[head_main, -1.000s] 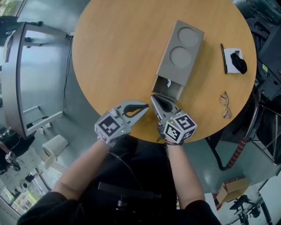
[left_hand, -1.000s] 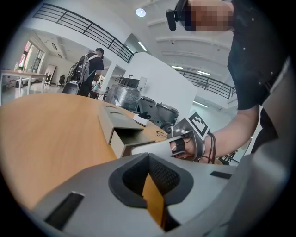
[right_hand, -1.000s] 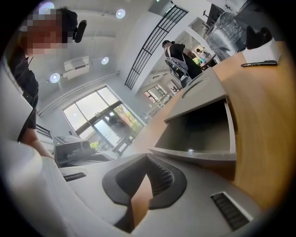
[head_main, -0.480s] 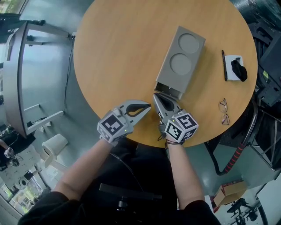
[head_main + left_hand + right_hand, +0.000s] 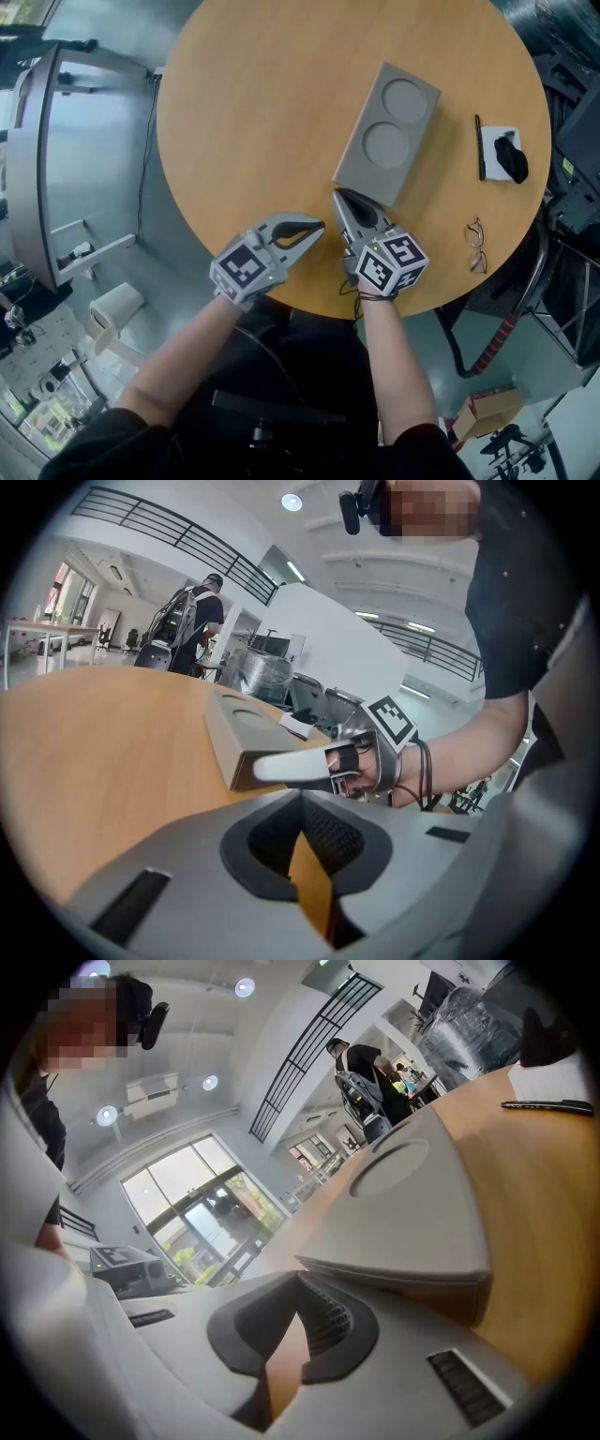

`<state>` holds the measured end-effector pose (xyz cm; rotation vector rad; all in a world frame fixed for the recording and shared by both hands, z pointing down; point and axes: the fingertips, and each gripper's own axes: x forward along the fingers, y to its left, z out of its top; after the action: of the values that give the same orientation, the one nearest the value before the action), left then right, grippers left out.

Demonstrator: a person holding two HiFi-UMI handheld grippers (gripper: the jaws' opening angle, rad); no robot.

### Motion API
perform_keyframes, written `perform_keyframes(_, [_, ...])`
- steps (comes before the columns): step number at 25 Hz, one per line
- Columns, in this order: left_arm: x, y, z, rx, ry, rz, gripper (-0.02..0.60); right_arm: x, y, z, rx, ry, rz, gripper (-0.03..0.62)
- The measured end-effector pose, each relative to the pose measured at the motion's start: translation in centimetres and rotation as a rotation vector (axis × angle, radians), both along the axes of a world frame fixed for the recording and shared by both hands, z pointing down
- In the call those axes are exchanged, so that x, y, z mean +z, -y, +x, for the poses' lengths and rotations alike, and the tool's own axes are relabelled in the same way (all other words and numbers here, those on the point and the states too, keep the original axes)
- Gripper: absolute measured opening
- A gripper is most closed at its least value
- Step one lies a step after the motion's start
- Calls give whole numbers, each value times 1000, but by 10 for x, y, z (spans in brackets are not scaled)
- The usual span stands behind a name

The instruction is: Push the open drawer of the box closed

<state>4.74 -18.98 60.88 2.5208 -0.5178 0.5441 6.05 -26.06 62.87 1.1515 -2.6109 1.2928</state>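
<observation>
"Where do the grippers sit?"

"Both are at the near edge of the round table [image 5: 244, 112]. The left gripper [image 5: 317, 227] has its jaws shut together with nothing between them. The right gripper [image 5: 340, 195], just beside it, is likewise closed and empty, its tip touching the near end of the grey box [image 5: 387, 133]."

"And the drawer [image 5: 403, 1277]?"

"It is in, level with that end. Glasses [image 5: 477, 246] and a pen [image 5: 480, 147] lie to the right."

Head view looks steeply down; both gripper views sit low, close, sharing the box [image 5: 386, 131].
</observation>
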Motion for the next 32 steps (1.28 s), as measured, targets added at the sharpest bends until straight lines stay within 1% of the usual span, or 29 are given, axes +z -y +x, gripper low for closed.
perform_keyframes(2, [-2, 0, 0, 3, 4, -4, 34, -1, 1, 0, -2, 1, -5, 9])
perform_keyframes(6, [-12, 6, -1, -5, 0, 27, 34, -7, -1, -3, -15, 21, 4, 8])
perform_keyframes(8, [-21, 5, -1, 0, 10, 41, 34, -19, -9, -4, -52, 45, 32, 9])
perform_keyframes(10, [-34, 4, 0, 13, 19, 70, 34, -36, -15, 0, -82, 37, 73, 9])
perform_keyframes(11, [-44, 5, 0, 17, 10, 84, 34, -48, -15, 3, -90, 23, 102, 9])
perform_keyframes(14, [-92, 5, 4, 25, -68, 113, 34, -99, -20, 13, -105, -20, 208, 9])
perform_keyframes(19, [-191, -3, 15, 109, -154, 238, 34, -211, -40, 27, -118, -99, 407, 9])
perform_keyframes(22, [-250, -10, 10, 113, -197, 259, 34, -276, -61, 28, -133, -161, 495, 9])
perform_keyframes(24, [-284, -18, 6, 120, -220, 260, 34, -313, -77, 27, -131, -180, 531, 9])
perform_keyframes(28, [-341, -36, -3, 137, -263, 307, 34, -368, -109, 23, -115, -207, 587, 8])
perform_keyframes(32, [-374, -61, -8, 143, -257, 313, 34, -403, -139, 24, -96, -213, 615, 8])
